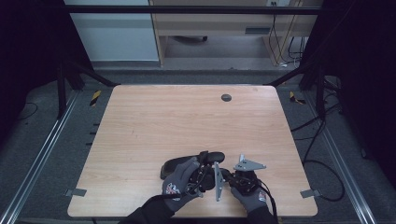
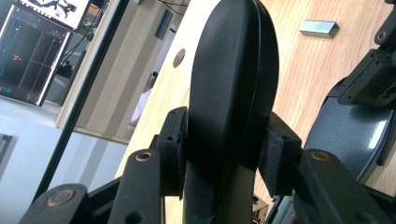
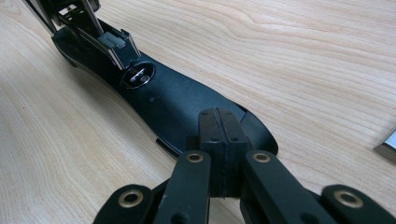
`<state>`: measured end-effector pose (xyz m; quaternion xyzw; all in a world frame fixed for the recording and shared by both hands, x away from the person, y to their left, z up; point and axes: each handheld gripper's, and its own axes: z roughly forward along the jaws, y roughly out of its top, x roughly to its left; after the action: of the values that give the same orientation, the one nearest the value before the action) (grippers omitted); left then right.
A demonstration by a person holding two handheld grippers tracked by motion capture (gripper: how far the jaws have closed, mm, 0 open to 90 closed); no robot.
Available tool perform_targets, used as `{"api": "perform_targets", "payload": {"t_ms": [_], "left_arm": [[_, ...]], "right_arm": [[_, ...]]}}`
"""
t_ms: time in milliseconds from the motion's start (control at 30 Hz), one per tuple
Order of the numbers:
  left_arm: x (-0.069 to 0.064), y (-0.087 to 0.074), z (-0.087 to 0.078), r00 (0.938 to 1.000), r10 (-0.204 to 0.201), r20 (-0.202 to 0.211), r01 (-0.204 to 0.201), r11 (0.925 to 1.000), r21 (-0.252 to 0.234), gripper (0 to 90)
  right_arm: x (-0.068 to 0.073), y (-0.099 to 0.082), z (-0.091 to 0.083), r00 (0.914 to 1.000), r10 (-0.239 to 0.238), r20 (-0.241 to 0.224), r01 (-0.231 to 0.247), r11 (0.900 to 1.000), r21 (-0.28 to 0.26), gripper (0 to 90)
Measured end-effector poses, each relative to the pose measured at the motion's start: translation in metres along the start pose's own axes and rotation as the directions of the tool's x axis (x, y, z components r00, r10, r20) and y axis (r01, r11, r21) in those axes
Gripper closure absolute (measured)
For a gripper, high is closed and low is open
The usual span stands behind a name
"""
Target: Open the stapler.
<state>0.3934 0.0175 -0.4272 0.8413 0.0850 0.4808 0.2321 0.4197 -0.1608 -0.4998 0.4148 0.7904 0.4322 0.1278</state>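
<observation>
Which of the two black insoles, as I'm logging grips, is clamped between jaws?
The insole pinched across its width by the left gripper. The other insole lies flat on the table, by the shut right gripper, ungripped.

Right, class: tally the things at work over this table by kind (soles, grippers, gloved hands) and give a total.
Black shoe soles: 2
Grippers: 2
Gloved hands: 2
Total: 6

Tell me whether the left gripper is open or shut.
Shut on the black insole: the left gripper has both pads pressed against its edges, holding it edge-on above the table.
</observation>
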Motion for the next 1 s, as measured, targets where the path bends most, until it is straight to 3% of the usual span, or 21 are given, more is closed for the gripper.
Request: {"api": "perform_targets", "payload": {"t_ms": [233, 500, 733, 1000], "left_arm": [[0.007, -0.002, -0.004, 0.9999, -0.016, 0.003, 0.016, 0.9999, -0.005, 58.0], [0.016, -0.005, -0.010, 0.9980, -0.062, 0.004, 0.062, 0.9978, -0.023, 58.5], [0.021, -0.007, -0.013, 0.9978, -0.067, 0.005, 0.067, 0.9975, -0.023, 58.6], [0.031, -0.012, -0.019, 0.9940, -0.109, 0.003, 0.109, 0.9934, -0.036, 58.9]], "right_arm": [[0.000, 0.000, 0.000, 1.0000, -0.001, -0.001, 0.001, 1.0000, -0.002, 90.0], [0.000, 0.000, 0.000, 1.0000, 0.001, -0.001, -0.001, 1.0000, -0.002, 90.0], [0.001, 0.000, 0.000, 1.0000, 0.004, 0.001, -0.004, 1.0000, 0.001, 90.0], [0.001, 0.000, 0.000, 1.0000, 0.003, 0.005, -0.003, 1.0000, 0.002, 90.0]]}}
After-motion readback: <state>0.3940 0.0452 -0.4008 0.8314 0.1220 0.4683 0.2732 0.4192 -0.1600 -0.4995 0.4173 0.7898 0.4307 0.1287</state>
